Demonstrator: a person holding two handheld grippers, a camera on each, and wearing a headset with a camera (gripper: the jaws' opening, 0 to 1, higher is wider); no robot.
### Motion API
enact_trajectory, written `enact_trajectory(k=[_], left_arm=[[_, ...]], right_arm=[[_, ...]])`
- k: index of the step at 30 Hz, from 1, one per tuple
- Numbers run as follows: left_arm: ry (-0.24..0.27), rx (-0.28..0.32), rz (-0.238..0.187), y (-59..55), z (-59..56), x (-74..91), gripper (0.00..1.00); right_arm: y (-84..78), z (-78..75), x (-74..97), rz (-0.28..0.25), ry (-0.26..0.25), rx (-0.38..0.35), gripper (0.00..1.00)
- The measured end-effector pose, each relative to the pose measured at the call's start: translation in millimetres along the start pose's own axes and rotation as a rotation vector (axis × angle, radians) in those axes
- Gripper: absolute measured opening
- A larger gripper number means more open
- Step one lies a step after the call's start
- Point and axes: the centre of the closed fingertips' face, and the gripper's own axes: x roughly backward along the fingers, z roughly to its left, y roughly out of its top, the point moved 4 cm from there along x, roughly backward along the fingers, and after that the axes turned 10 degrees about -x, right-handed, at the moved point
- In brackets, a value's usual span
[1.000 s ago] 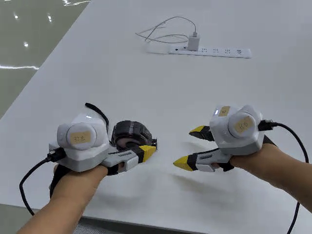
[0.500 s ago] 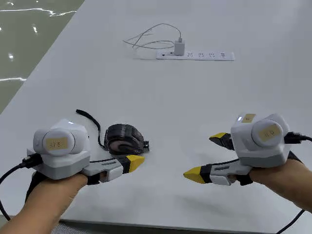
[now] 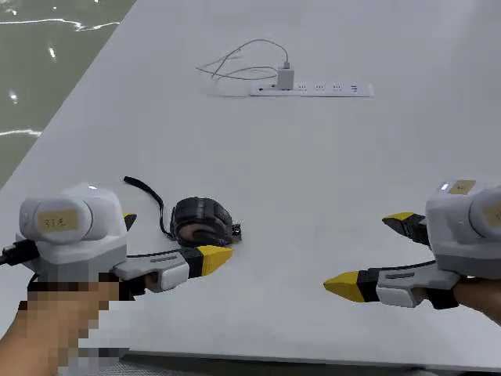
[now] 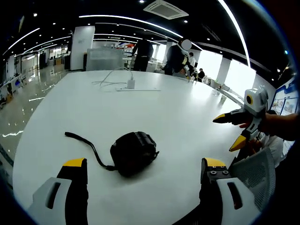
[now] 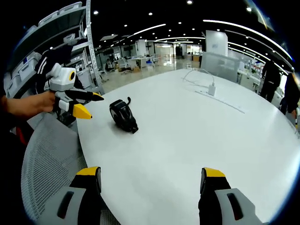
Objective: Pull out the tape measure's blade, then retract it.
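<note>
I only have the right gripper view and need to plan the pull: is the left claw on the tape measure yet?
Observer: No. In the left gripper view the tape measure lies ahead between the left claw's open jaws, untouched.
Operator: Where is the blade's end?
Observer: In the head view a small tab sticks out of it low down, on the side toward the right claw; likely the blade's tip.
</note>
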Motion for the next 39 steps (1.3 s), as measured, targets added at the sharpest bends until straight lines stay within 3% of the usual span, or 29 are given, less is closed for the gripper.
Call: enact_trajectory(k=[7, 21, 39], left_arm=[[0.020, -0.056, 0.017, -1.7, 0.4, 11.4, 0.99], [0.032, -0.044, -0.004, 1.3, 0.8, 21.0, 0.99], [0.037, -0.043, 0.002, -0.1, 2.8, 25.2, 0.99]], right_arm=[[3.5, 4.6, 11.3, -0.029, -0.025, -0.018, 0.88], [3.4, 10.6, 15.4, -0.046, -0.035, -0.048, 0.90], [4.0, 5.4, 19.0, -0.061, -0.049, -0.056, 0.91]])
